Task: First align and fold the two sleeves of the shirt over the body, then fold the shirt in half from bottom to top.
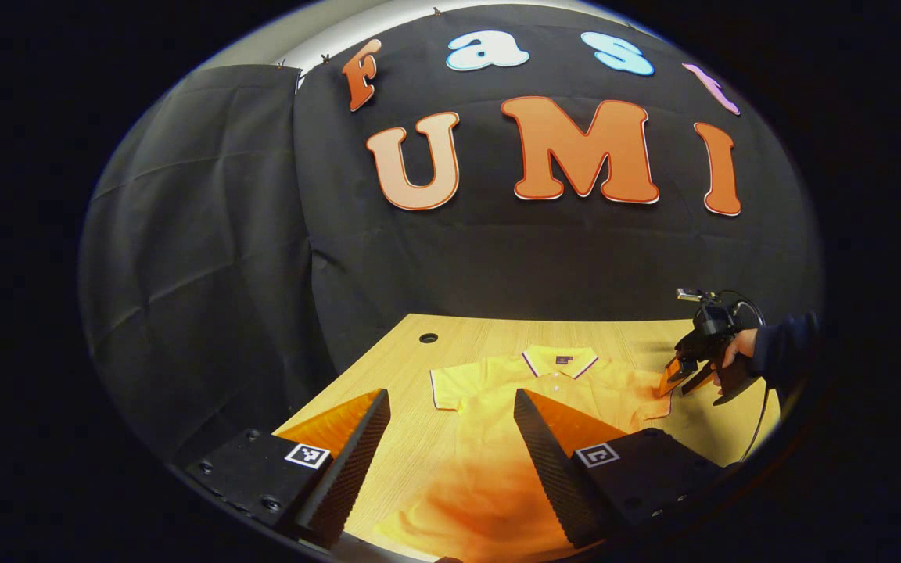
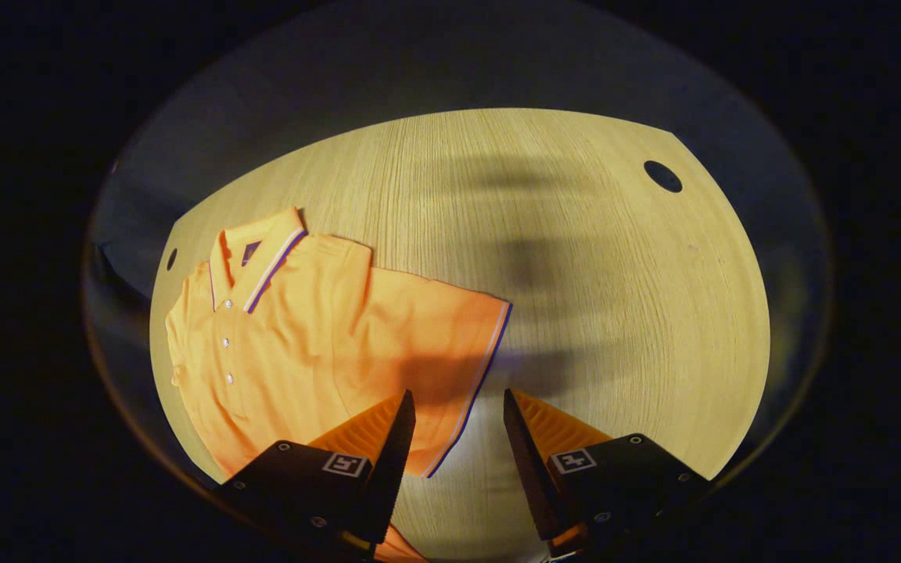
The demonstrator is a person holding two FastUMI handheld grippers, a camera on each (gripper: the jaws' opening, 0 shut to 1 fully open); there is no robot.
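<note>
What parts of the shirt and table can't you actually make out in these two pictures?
- Shirt hem: in the left gripper view, cut off by the lower edge and partly behind the left gripper.
- Far sleeve: whether the right gripper touches it is too small to tell.
- Right gripper view: the shirt's lower body sits behind the right gripper.
- Table: blurred shadows.

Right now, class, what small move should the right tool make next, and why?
Probably lower the right tool onto the sleeve's trimmed cuff and close. Its jaws stand open with the cuff edge running between them, and the sleeve lies spread flat on the table, not yet folded over the shirt body.
</note>
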